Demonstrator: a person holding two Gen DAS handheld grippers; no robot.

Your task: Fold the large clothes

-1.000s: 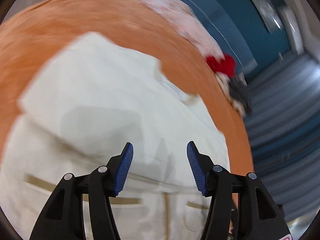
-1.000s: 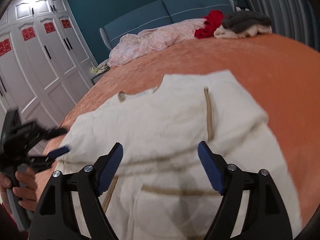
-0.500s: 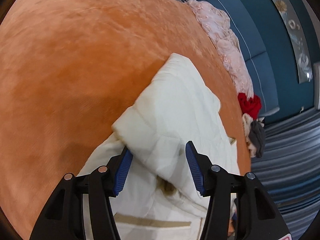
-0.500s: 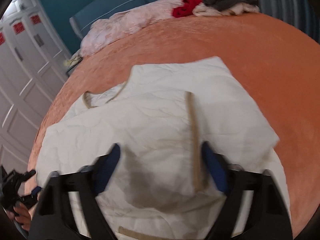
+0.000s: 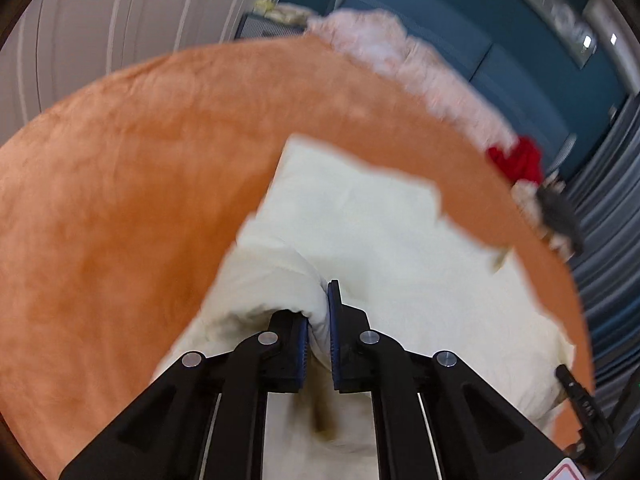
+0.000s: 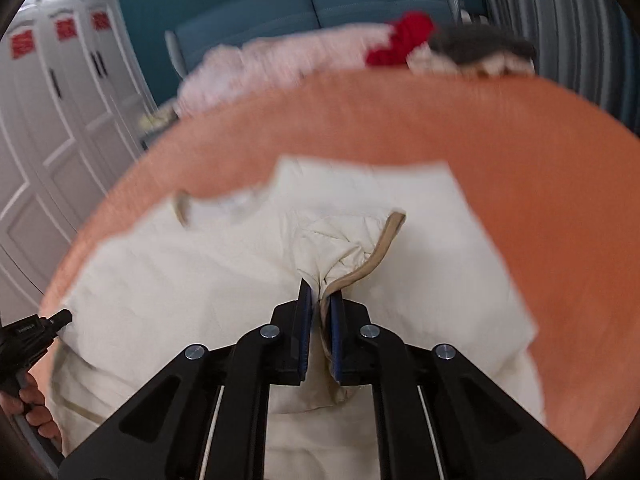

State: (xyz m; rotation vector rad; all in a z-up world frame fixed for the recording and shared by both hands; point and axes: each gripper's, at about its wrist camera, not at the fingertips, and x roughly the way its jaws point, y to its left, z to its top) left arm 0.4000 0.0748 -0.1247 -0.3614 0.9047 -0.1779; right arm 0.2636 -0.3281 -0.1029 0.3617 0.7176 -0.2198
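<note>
A large cream garment [image 5: 384, 240] with tan trim lies spread on the orange bedspread [image 5: 120, 200]. My left gripper [image 5: 318, 316] is shut on a bunched fold at the garment's left edge. In the right wrist view the same garment [image 6: 200, 272] fills the middle. My right gripper [image 6: 319, 304] is shut on a pinch of cloth and its tan trim strip [image 6: 380, 248], which lifts toward the jaws. The other hand-held gripper [image 6: 28, 332] shows at the left edge of that view.
A pink blanket [image 6: 280, 60], a red cloth [image 6: 404, 36] and a grey and cream pile [image 6: 476, 48] lie by the blue headboard [image 6: 320, 4]. White wardrobe doors [image 6: 52, 128] stand on the left. Grey curtains [image 5: 608, 240] hang on the right.
Both grippers were open above the garment. Both have come down and closed on the cloth, bunching it up between the pads.
</note>
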